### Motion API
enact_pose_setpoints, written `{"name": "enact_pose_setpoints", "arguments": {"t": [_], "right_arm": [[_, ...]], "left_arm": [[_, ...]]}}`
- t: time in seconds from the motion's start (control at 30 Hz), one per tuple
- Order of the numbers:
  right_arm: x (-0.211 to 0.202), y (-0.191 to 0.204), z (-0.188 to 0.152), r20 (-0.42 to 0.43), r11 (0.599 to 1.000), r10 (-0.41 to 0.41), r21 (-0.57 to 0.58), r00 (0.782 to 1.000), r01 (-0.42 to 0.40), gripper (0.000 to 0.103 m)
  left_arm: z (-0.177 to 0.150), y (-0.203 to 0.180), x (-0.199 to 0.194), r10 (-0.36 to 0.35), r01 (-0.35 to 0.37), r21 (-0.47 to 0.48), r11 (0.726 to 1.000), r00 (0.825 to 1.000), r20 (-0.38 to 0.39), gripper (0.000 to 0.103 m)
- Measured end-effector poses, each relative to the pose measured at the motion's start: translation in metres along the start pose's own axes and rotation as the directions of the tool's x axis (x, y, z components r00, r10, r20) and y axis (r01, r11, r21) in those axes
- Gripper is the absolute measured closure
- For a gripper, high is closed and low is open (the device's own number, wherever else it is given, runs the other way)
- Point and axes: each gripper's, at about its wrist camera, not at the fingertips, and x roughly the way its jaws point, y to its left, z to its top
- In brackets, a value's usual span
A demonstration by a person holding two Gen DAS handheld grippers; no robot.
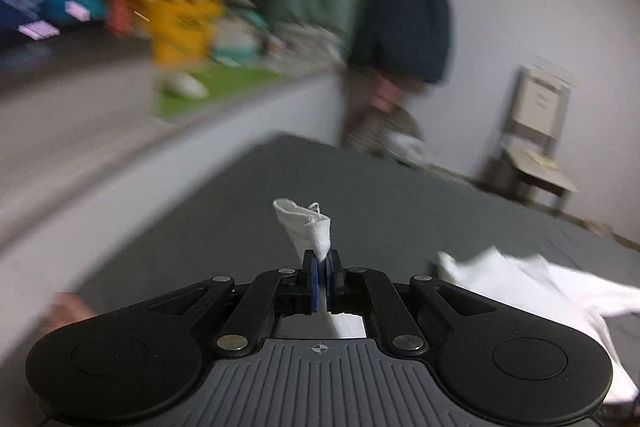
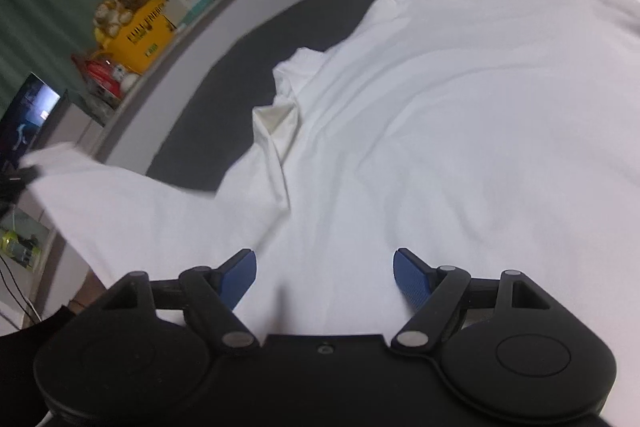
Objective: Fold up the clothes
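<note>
Left gripper [image 1: 322,277] was clamped tight on a corner of the white garment [image 2: 440,115] sprawled across the grey bed [image 1: 248,211], while right gripper [image 2: 324,277] hovered wide apart and empty above it, so lifting should probably stay slow and taut.

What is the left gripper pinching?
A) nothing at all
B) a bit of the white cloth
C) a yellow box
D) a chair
B: in the left wrist view the left gripper has its jaws shut on a tuft of the white cloth, which sticks up from between them above the grey bed.
</note>
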Motion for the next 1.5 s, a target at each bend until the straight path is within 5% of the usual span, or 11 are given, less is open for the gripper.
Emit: {"name": "enact_pose_setpoints", "arguments": {"t": [0.17,0.33,0.5,0.63,0.77,0.93,1.03,1.2,1.33,1.43,1.5], "right_arm": [[-0.042,0.011,-0.005,-0.003,0.991,-0.119,-0.065,0.993,0.118,0.028],[-0.076,-0.001,-0.006,0.041,0.998,-0.058,0.018,0.998,0.057,0.028],[-0.098,-0.022,-0.018,0.052,0.998,-0.031,-0.058,0.998,0.034,0.028],[-0.107,-0.035,-0.024,0.048,0.996,-0.072,-0.039,0.996,0.074,0.028],[-0.117,-0.038,-0.027,0.059,0.994,-0.082,0.072,0.995,0.078,0.028],[-0.135,-0.005,-0.026,0.077,0.99,-0.138,-0.015,0.987,0.14,0.028],[-0.149,0.021,-0.018,0.094,0.978,-0.194,-0.061,0.976,0.2,0.028],[-0.171,0.073,0.024,0.049,0.932,-0.334,-0.132,0.941,0.337,0.028],[-0.188,0.133,0.082,0.039,0.843,-0.447,-0.317,0.894,0.435,0.025],[-0.2,0.173,0.111,0.095,0.732,-0.501,-0.483,0.86,0.48,0.02],[-0.207,0.189,0.118,0.125,0.695,-0.492,-0.54,0.862,0.475,0.02]], "left_arm": [[0.022,-0.018,-0.08,0.129,-0.141,0.127,0.982,0.987,0.099,0.099],[0.033,0.014,-0.113,0.18,-0.197,0.075,0.978,0.964,0.194,0.099],[-0.036,0.1,-0.095,0.309,-0.26,-0.207,0.943,0.915,0.259,0.099],[-0.115,0.17,-0.068,0.418,-0.314,-0.445,0.838,0.895,0.154,0.099],[-0.17,0.189,-0.051,0.445,-0.359,-0.452,0.817,0.89,0.098,0.099],[-0.217,0.192,-0.06,0.474,-0.361,-0.525,0.77,0.876,0.093,0.099],[-0.235,0.199,-0.055,0.46,-0.354,-0.539,0.764,0.885,0.071,0.099],[-0.255,0.222,-0.057,0.347,-0.252,-0.642,0.724,0.938,0.024,0.098],[-0.249,0.236,-0.072,0.329,-0.25,-0.701,0.668,0.944,-0.023,0.035],[-0.221,0.228,-0.093,0.372,-0.266,-0.691,0.673,0.928,0.005,0.027],[-0.191,0.213,-0.101,0.343,-0.238,-0.657,0.716,0.939,0.034,0.027]]}}
